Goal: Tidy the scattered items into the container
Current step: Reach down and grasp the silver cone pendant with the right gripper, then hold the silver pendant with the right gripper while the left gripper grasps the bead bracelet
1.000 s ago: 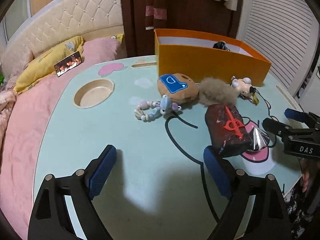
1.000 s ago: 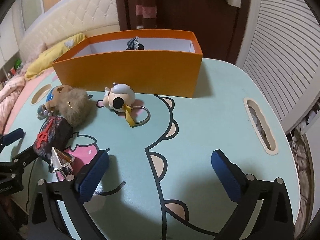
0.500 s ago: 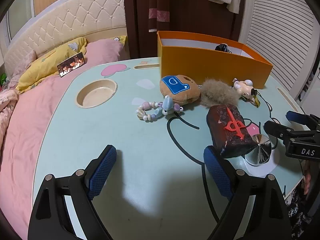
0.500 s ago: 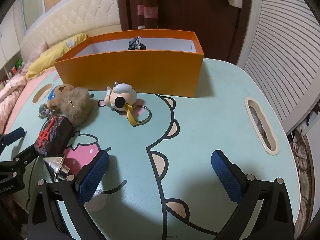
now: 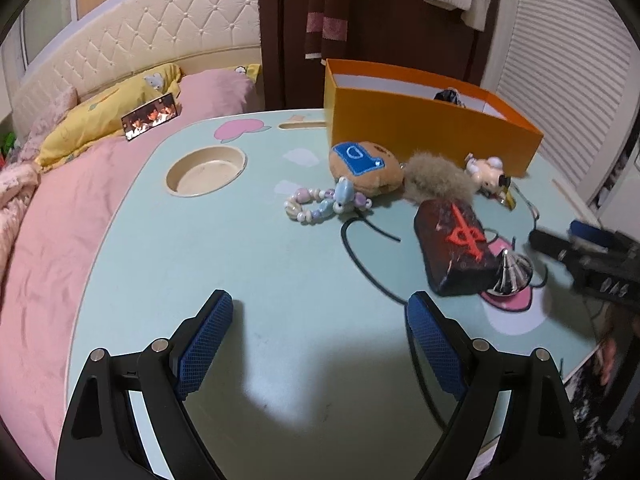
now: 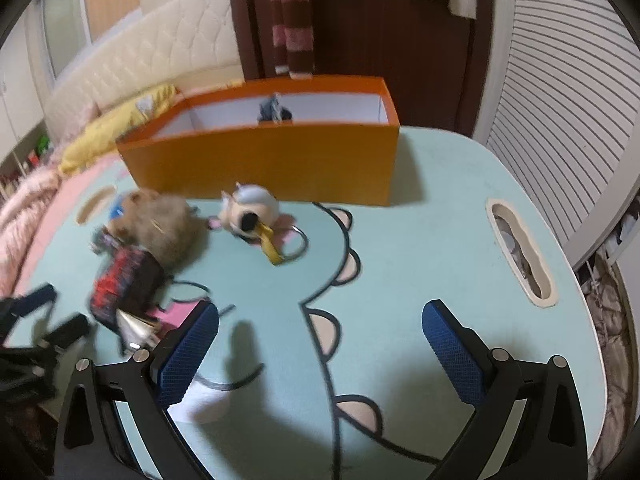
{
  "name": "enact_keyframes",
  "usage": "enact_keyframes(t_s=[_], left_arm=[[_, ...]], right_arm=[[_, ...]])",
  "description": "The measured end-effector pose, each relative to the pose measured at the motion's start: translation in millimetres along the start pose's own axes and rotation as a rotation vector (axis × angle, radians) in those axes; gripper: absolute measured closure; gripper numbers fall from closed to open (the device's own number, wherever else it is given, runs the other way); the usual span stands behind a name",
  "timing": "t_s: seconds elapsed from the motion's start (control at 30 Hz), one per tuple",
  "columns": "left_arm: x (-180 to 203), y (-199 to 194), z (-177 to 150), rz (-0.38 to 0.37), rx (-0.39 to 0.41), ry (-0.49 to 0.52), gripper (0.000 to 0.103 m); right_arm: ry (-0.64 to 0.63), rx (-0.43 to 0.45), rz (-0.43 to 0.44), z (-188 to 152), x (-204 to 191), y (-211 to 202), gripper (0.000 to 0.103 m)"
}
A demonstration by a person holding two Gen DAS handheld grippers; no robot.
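An orange box [image 5: 420, 128] stands at the far side of the pale green table [image 5: 248, 264], with a dark item inside; it also shows in the right wrist view [image 6: 280, 168]. Before it lie a brown plush with a blue patch [image 5: 364, 166], a fur pompom [image 5: 438, 182], a dog keychain [image 6: 250, 214], a bead bracelet [image 5: 320, 206], a black pouch with a red mark [image 5: 454, 248] and a silver cone [image 5: 510, 274]. My left gripper [image 5: 320, 344] is open and empty, near the table's front. My right gripper [image 6: 320, 348] is open and empty, right of the pouch.
A round cup recess [image 5: 206, 170] sits at the table's left. A slot [image 6: 520, 252] is cut near the right edge. A pink bed with a yellow pillow [image 5: 104, 128] lies to the left. A door and a slatted wall stand behind.
Both grippers have risen and pulled back a little from the items. The right wrist view is blurred from motion. The silver cone now stands upright beside the pouch. Both stay open.
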State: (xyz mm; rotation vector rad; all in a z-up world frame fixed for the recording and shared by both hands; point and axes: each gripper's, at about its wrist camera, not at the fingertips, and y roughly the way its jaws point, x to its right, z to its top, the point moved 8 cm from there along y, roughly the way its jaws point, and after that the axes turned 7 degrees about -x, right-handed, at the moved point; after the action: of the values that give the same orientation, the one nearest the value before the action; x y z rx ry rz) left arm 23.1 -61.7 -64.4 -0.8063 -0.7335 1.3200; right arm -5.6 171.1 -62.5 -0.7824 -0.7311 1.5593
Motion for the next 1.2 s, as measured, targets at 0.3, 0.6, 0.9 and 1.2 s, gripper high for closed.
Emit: enact_keyframes(t_s=[0.3,0.6,0.9,1.2], left_arm=[[-6,-3,0,-0.025,0.000,-0.053,0.014],[-13,-5,-1,-0.061,-0.019,-0.096,0.014],[-17,-5,0,-0.069,0.010,-0.144,0.014],[-8,-14,4,-0.225,-0.001,-0.166,0.014]], right_arm=[[-0.157,0.050,0.161,0,-61,-27,0.009],[-0.279,-0.074,0.152,-15,-87,1,0.030],[-0.297,-0.092,0.134,-19,-89,9,0.073],[-0.231,-0.079,0.131,-16,-73,5,0.073]])
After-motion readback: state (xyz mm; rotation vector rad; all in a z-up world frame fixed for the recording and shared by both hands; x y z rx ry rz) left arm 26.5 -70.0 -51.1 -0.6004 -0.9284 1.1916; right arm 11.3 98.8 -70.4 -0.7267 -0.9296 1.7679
